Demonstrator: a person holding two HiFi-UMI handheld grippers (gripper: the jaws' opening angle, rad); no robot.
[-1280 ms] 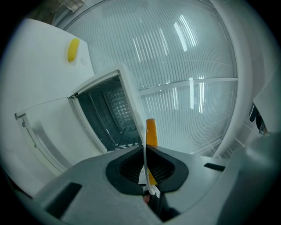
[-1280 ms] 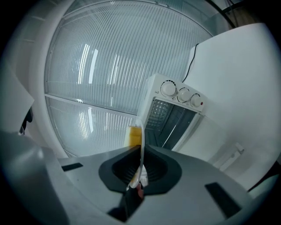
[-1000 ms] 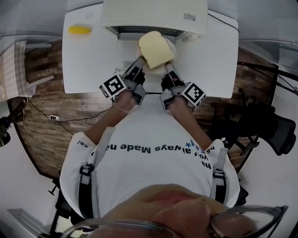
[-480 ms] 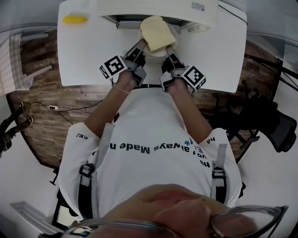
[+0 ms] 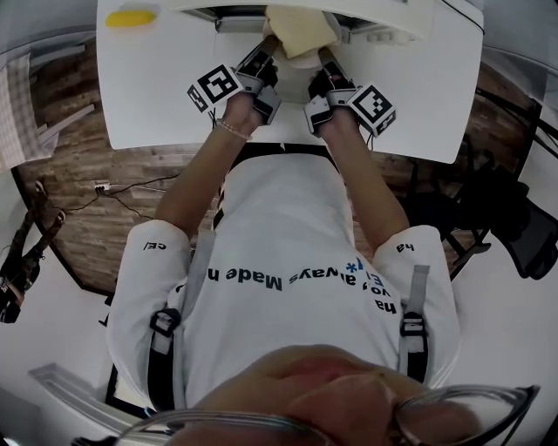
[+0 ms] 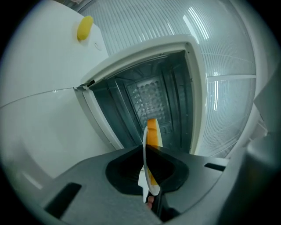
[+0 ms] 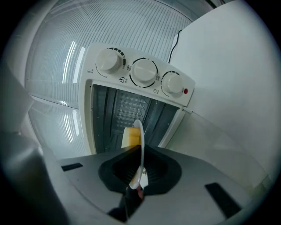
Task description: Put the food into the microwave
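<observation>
A slice of bread lies on a white plate at the mouth of the open white microwave. My left gripper is shut on the plate's left rim and my right gripper is shut on its right rim. In the left gripper view the plate shows edge-on between the jaws of the left gripper, with the bread in front of the dark cavity. The right gripper view shows the plate, the bread and the right gripper before the cavity.
The microwave stands at the far edge of a white table. A yellow object lies at the table's far left corner. Three control knobs sit beside the opening. Wooden floor and cables surround the table.
Both grippers have carried the plate with the bread forward, from above the table's middle to the microwave's opening. The grip on both rims is unchanged.
</observation>
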